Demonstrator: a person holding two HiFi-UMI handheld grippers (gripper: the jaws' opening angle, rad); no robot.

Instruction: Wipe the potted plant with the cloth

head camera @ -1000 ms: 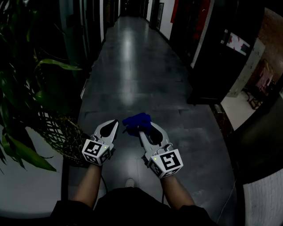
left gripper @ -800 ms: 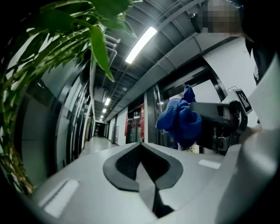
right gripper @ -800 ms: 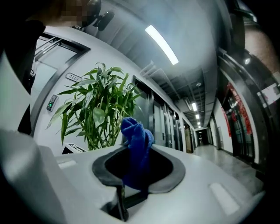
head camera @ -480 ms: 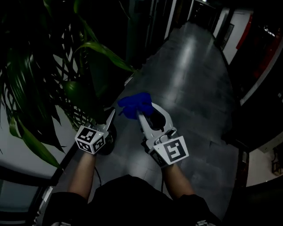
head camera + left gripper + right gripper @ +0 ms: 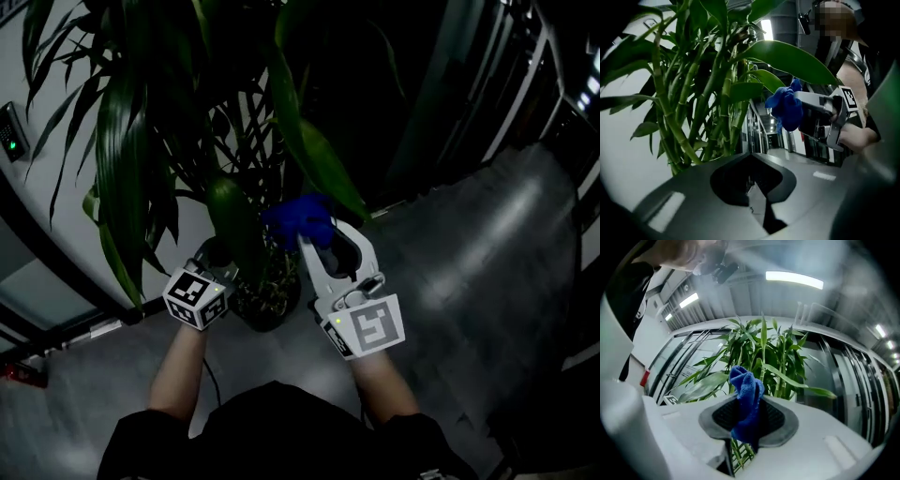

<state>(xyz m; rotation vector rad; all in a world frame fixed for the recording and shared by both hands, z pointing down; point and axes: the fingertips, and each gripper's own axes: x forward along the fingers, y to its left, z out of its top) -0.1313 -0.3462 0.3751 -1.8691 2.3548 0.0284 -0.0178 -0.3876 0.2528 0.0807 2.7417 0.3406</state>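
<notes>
A potted plant (image 5: 225,141) with long green leaves and bamboo-like stems fills the upper left of the head view; its dark pot (image 5: 267,300) stands on the floor between my hands. My right gripper (image 5: 317,236) is shut on a blue cloth (image 5: 298,217), which touches a broad leaf (image 5: 323,169). The cloth (image 5: 746,399) bunches between the right gripper's (image 5: 747,417) jaws, with the plant (image 5: 764,357) just beyond. My left gripper (image 5: 216,266) is low beside the pot, its tips under a leaf. The left gripper (image 5: 751,157) is shut and holds nothing; the cloth (image 5: 786,108) hangs to its right.
A white wall with a small panel (image 5: 9,131) lit green stands behind the plant. Glossy grey floor (image 5: 487,253) stretches to the right, bounded by dark glass partitions (image 5: 441,103). A dark skirting strip (image 5: 56,319) runs along the wall's foot.
The head view has swung from the corridor to the plant. Both grippers have come up close to it, and the cloth now touches the leaves.
</notes>
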